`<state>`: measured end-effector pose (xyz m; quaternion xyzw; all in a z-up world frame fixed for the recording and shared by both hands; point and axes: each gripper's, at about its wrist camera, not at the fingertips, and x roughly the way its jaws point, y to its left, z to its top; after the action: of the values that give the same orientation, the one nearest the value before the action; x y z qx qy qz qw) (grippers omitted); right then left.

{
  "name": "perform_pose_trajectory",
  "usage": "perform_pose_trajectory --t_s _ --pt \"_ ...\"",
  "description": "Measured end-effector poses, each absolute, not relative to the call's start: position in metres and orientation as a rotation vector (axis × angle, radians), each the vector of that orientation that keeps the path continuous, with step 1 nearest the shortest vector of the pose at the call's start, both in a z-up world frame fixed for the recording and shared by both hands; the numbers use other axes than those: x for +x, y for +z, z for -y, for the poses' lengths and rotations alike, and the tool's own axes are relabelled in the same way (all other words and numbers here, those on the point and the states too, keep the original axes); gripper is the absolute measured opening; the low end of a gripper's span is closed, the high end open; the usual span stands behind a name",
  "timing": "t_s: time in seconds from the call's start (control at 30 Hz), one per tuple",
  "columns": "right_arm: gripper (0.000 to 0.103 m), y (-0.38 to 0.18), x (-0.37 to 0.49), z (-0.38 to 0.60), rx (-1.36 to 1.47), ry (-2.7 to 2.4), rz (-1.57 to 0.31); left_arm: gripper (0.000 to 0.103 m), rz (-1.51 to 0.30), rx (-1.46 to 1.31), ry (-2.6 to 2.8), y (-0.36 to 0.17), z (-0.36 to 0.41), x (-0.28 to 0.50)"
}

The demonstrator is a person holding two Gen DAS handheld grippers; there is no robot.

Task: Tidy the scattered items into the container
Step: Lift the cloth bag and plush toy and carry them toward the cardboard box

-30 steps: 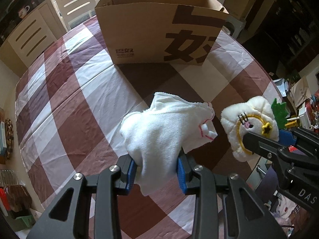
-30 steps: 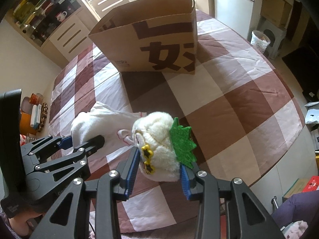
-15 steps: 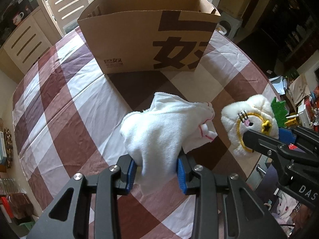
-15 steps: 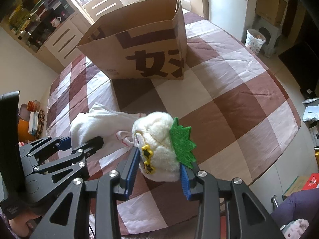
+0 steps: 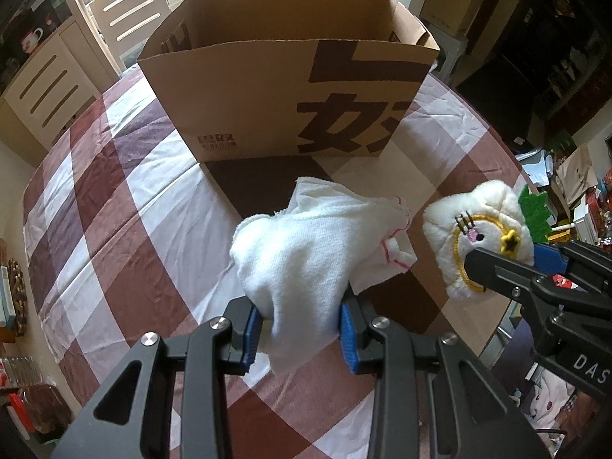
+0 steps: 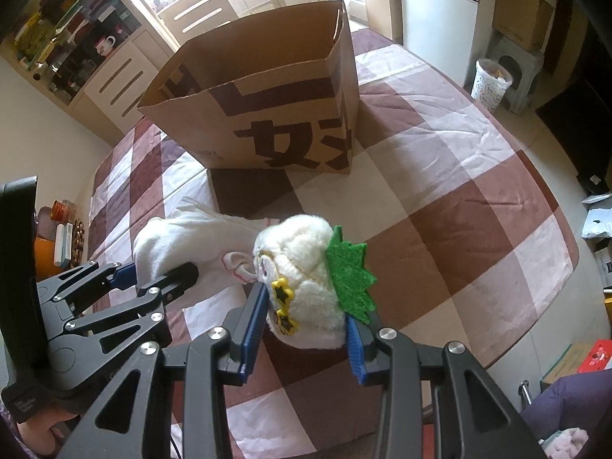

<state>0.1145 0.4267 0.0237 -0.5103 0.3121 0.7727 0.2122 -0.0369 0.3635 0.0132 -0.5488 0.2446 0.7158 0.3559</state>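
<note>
My left gripper point(image 5: 302, 329) is shut on a white towel point(image 5: 317, 252) and holds it above the checked tablecloth. My right gripper point(image 6: 306, 329) is shut on a white plush toy point(image 6: 306, 264) with a green felt leaf and yellow stars, held just right of the towel; the toy also shows in the left wrist view point(image 5: 482, 237). An open brown cardboard box point(image 5: 290, 76) with dark printed characters stands ahead of both grippers; it also shows in the right wrist view point(image 6: 267, 107). Its inside bottom is hidden.
The round table point(image 6: 478, 199) carries a brown and white checked cloth. A white chair point(image 5: 126, 11) stands behind the box. Cabinets point(image 6: 114, 72) are at the far left. A bin and stool point(image 6: 493, 80) stand on the floor to the right.
Both grippers have risen and moved toward the box with their loads; the box looks larger and its open top shows more. Both grips are unchanged.
</note>
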Motion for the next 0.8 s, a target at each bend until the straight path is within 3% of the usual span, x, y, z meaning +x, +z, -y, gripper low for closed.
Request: perform_pose_trajectory --t_s 0.8 --pt "0.038 0.013 0.064 -0.451 -1.466 2.158 -0.861 0.035 -0.627 -1.431 1.854 0.005 -0.383 -0.086"
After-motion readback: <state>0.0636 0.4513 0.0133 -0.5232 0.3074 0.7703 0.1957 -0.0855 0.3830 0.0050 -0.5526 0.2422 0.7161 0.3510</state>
